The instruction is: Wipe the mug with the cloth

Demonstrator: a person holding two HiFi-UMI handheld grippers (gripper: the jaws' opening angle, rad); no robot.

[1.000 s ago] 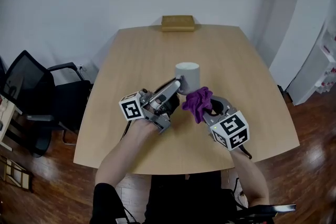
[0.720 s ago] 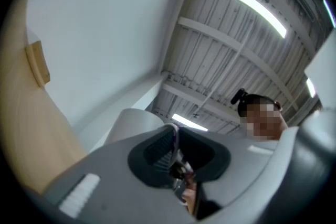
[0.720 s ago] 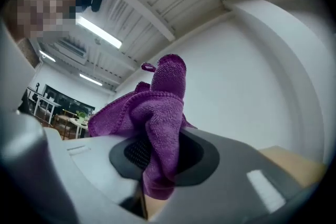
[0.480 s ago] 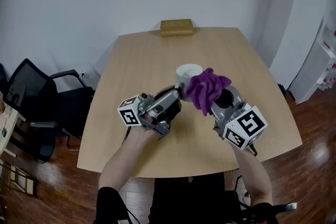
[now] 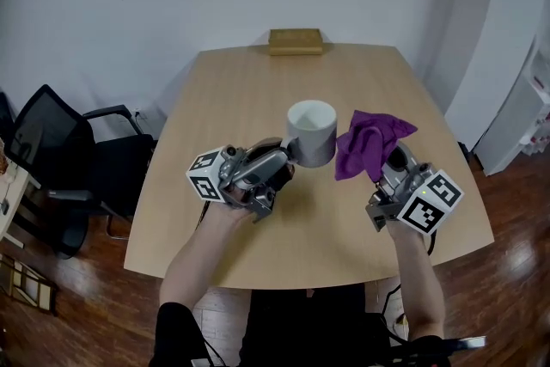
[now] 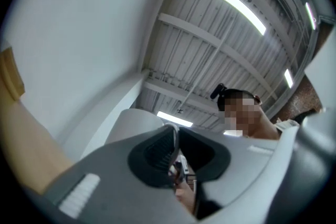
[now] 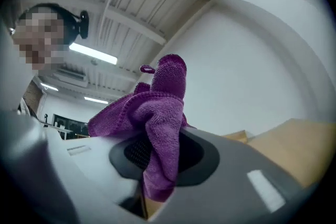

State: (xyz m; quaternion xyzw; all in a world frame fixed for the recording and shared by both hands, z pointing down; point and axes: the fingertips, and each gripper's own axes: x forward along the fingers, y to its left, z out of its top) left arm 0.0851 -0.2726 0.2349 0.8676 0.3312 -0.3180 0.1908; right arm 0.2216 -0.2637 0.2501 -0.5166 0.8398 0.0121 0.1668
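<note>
Mug (image 5: 311,131) in left tongs (image 5: 290,153); purple cloth (image 5: 369,142) in right tongs (image 5: 386,161).

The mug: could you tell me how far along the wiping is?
Picked up: the left gripper grips the mug by its handle; the right gripper grips the purple cloth. In hand: cloth held close beside the mug. Left: apparently all the wiping.

Mug (image 5: 311,133) left of cloth (image 5: 371,142)
</note>
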